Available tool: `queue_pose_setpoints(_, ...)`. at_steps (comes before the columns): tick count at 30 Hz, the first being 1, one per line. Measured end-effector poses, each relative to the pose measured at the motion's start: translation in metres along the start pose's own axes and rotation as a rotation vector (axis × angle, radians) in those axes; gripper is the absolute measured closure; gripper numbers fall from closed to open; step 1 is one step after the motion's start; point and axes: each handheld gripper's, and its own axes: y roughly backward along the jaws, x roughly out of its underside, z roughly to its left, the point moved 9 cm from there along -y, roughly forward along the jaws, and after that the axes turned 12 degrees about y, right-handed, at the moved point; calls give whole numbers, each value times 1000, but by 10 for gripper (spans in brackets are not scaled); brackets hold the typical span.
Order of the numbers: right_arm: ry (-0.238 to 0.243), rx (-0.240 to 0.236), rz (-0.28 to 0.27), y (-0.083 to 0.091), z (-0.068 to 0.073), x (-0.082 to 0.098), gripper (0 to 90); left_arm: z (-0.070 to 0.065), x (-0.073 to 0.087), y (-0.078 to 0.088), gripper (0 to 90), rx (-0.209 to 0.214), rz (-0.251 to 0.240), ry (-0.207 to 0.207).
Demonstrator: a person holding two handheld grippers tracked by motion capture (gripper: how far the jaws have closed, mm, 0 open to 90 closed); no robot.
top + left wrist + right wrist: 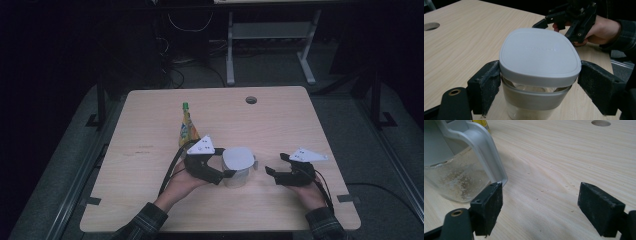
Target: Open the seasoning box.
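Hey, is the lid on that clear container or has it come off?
On. The grey lid sits flat across the top of the clear container, which stands upright between the left claw's pads.

Bench is pale matt wood with visible grain. The jar looks like clear, cloudy glass or plastic, its lid smooth matt grey plastic. Jaws wear rough black padding.

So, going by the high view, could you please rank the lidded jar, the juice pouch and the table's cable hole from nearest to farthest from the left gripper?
1. Lidded jar, between the left gripper's fingers.
2. Juice pouch, just behind the gripper.
3. Cable hole, near the table's far edge.
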Motion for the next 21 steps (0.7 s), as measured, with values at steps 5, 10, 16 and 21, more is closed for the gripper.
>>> queue_pose_setpoints(5,-2,0,0,0,0,0,197,0,-2,0,190,1,-3,-3)
queue_pose_setpoints(10,0,-1,0,0,0,0,198,-1,-6,2,193,5,-17,-2)
queue_pose_setpoints(16,-2,-2,0,0,0,0,198,-3,-13,3,202,15,-41,-2)
queue_pose_setpoints(21,-2,-2,0,0,0,0,198,-4,-16,5,210,22,-53,5)
